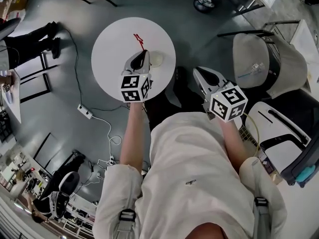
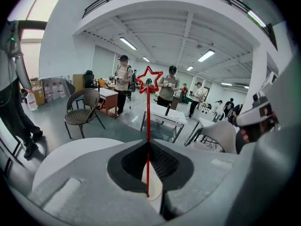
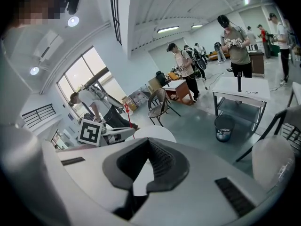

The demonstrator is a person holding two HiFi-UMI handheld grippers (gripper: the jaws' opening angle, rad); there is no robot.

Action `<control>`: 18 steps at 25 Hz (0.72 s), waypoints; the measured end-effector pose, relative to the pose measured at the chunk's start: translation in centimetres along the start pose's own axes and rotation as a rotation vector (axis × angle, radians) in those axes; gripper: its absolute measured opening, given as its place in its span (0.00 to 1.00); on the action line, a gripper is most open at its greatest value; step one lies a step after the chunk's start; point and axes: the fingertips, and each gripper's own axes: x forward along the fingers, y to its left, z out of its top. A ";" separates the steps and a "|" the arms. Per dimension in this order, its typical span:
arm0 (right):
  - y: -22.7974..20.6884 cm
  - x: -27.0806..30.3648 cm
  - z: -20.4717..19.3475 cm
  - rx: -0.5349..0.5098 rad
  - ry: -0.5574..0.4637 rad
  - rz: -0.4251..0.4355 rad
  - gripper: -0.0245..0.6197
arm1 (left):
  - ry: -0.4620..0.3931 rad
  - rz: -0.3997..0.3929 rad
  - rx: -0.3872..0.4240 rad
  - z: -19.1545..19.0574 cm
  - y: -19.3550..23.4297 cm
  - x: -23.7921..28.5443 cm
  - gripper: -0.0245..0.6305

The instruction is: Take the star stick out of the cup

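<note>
Head view:
- The round white table sits at upper centre of the frame on a grey floor.
- The left gripper is over the table's middle, with its marker cube at the table's lower edge.
- The star stick runs from the jaw tips toward the upper left. It is thin and red, and its star end lies over bare tabletop.
- The cup is small and cream-coloured. It stands on the table just beside the left gripper, on that gripper's right in the frame. The stick slants away from it.
- The right gripper is off the table at centre right, over dark floor. It is well apart from the cup and the stick.
- A pale chair stands at right. A power strip with a white cable lies on the floor at lower left of the table.

Left gripper view:
- The left gripper has its jaws together, clamped on the star stick.
- The stick stands upright through the pinch at frame centre, with the outlined star on top against the room behind.
- A short lower end shows below the pads, in front of a cream surface. Contact with that surface cannot be told.
- A wicker chair is at mid left, and several people stand among the desks beyond.

Right gripper view:
- The right gripper has its jaw tips meeting, with nothing between them.
- A waste bin stands under a desk at right.
- At mid left the other gripper's marker cube and the red stick are small but visible.
</note>
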 end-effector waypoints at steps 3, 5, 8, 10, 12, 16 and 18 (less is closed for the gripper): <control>0.7 0.3 0.4 -0.006 -0.003 0.021 0.05 | -0.049 0.004 -0.015 1.6 0.2 -1.7 0.06; 1.3 0.4 0.7 -0.019 -0.005 0.032 0.05 | -0.074 0.011 -0.018 2.4 0.4 -2.8 0.06; 2.0 0.7 1.0 -0.036 -0.004 0.051 0.05 | -0.112 0.030 -0.035 3.4 0.7 -4.5 0.06; 2.3 0.9 1.0 -0.046 -0.001 0.063 0.05 | -0.135 0.042 -0.044 3.9 0.7 -5.6 0.06; 2.8 1.1 1.0 -0.055 0.003 0.074 0.05 | -0.157 0.053 -0.047 4.4 0.8 -6.8 0.06; 3.9 1.7 1.4 -0.077 0.006 0.100 0.05 | -0.208 0.075 -0.049 5.5 1.0 -9.5 0.06; 4.4 1.9 1.8 -0.088 0.002 0.111 0.05 | -0.229 0.092 -0.032 6.0 1.1 -10.7 0.06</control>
